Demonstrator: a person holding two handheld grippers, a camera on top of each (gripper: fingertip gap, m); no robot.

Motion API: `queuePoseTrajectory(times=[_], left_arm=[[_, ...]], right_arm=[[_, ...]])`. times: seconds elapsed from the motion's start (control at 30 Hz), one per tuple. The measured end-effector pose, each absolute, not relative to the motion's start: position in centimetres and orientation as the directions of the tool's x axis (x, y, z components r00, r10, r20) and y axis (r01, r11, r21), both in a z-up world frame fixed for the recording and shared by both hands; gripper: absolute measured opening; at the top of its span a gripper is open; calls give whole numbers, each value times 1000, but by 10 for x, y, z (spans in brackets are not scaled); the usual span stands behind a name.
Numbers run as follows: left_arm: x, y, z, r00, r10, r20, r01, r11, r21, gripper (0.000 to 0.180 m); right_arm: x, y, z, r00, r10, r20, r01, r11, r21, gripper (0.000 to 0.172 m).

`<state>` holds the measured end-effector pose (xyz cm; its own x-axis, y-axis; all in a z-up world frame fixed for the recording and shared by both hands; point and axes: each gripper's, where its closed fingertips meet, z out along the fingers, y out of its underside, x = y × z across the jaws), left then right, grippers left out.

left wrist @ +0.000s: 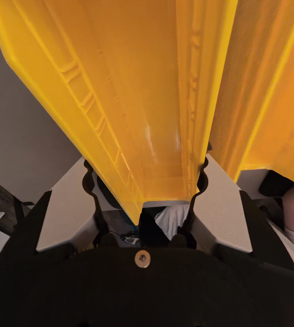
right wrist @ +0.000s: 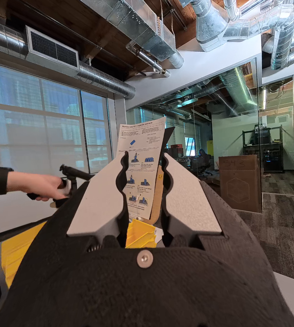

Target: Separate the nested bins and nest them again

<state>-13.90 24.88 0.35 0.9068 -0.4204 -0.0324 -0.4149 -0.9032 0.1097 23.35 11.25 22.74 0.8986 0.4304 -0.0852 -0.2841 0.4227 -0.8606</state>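
Left gripper: the left gripper (left wrist: 145, 169) is spread wide, and a yellow bin (left wrist: 125, 99) is held between its fingers. Both black pads (left wrist: 202, 174) are pressed on the bin's two sides.
Yellow bin: it fills the near middle of the left wrist view and reaches far up.
Second bin: another yellow bin (left wrist: 266, 88) is seen just to the right of the first.
Right gripper: the right gripper (right wrist: 144, 169) is a little apart. Nothing is held in it.
Stacked bins: more yellow bins (right wrist: 141, 233) are seen low and near, past the right gripper.
Paper: a printed sheet (right wrist: 142, 159) is stood up farther off.
Hand: a hand (right wrist: 43, 187) is seen at the left.
Box: a cardboard box (right wrist: 240, 182) is seen far right.
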Motion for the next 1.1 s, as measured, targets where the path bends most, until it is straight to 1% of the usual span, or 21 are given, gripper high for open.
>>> queuePoseTrajectory(times=[0.2,0.43,0.57,0.6,0.67,0.73,0.83,0.87,0.93,1.03,1.1], left_arm=[[-164,251,-53,895,-436,-94,-417,-892,174,120],[-154,274,-81,891,-441,-106,-428,-895,125,121],[-139,272,-100,901,-429,-61,-416,-897,151,124],[-138,272,-101,899,-433,-69,-419,-894,157,125],[-132,277,-100,881,-468,-63,-459,-880,125,124],[-129,278,-102,873,-484,-62,-476,-872,114,130],[-129,276,-101,881,-471,-48,-465,-880,103,133],[-128,275,-99,888,-459,-37,-453,-886,103,138],[-127,272,-92,899,-439,-9,-435,-894,106,143],[-127,273,-76,909,-418,5,-417,-906,76,143],[-114,269,-62,913,-399,86,-404,-913,52,143]], right_arm=[[222,116,226,908,416,-43,-233,418,-878,36],[215,123,222,910,413,-26,-206,398,-894,36],[216,126,220,912,410,-30,-205,391,-897,37],[216,126,220,911,411,-31,-207,389,-898,36],[217,127,219,910,413,-37,-212,387,-897,36],[218,128,219,909,415,-40,-215,384,-898,36],[217,129,218,909,415,-40,-213,381,-900,36],[216,130,218,909,416,-39,-212,379,-901,37],[215,130,218,909,416,-36,-209,379,-902,36],[215,129,218,907,419,-35,-211,381,-900,37],[215,128,219,905,423,-35,-212,379,-901,36]])
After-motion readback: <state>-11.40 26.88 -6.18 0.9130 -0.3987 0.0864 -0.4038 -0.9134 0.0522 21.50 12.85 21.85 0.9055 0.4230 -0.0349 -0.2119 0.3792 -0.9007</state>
